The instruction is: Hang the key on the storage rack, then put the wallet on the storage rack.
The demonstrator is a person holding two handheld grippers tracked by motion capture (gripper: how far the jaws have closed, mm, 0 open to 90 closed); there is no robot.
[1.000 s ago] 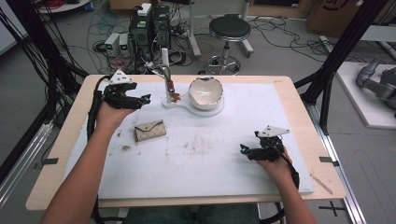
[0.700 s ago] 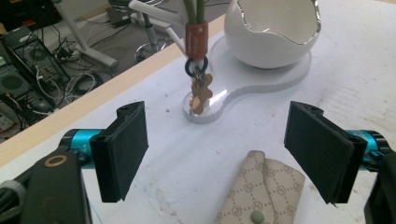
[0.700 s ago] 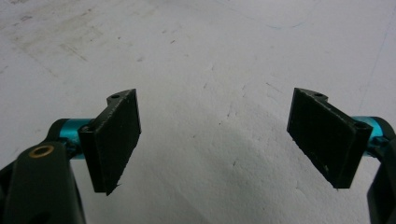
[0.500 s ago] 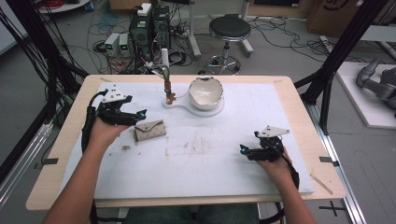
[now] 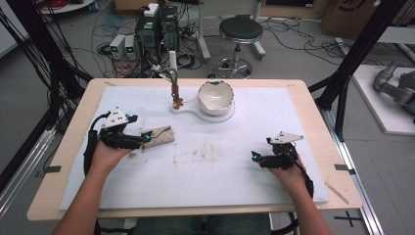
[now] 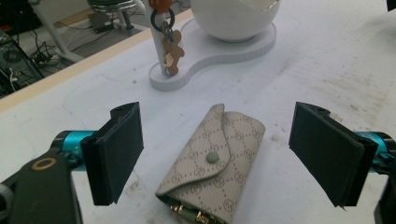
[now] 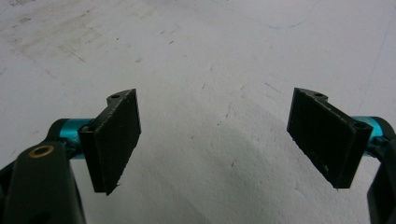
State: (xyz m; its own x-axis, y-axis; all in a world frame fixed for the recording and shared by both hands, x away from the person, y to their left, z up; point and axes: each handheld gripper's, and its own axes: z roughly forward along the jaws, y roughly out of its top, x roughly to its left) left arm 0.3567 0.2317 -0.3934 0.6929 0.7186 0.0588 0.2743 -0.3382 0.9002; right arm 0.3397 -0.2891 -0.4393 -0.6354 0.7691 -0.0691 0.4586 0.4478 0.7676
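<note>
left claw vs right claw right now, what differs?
The left claw has its jaws spread around the beige wallet, not touching it; the right claw has only bare white mat between its jaws. In the high view the left claw sits at the table's left, nearer the white stand; the right claw sits at the right, nearer the person. Both are open and grip nothing.

Black round stool (image 5: 240, 30) and computer towers (image 5: 157, 23) among floor cables beyond the table (image 5: 313, 105).
</note>
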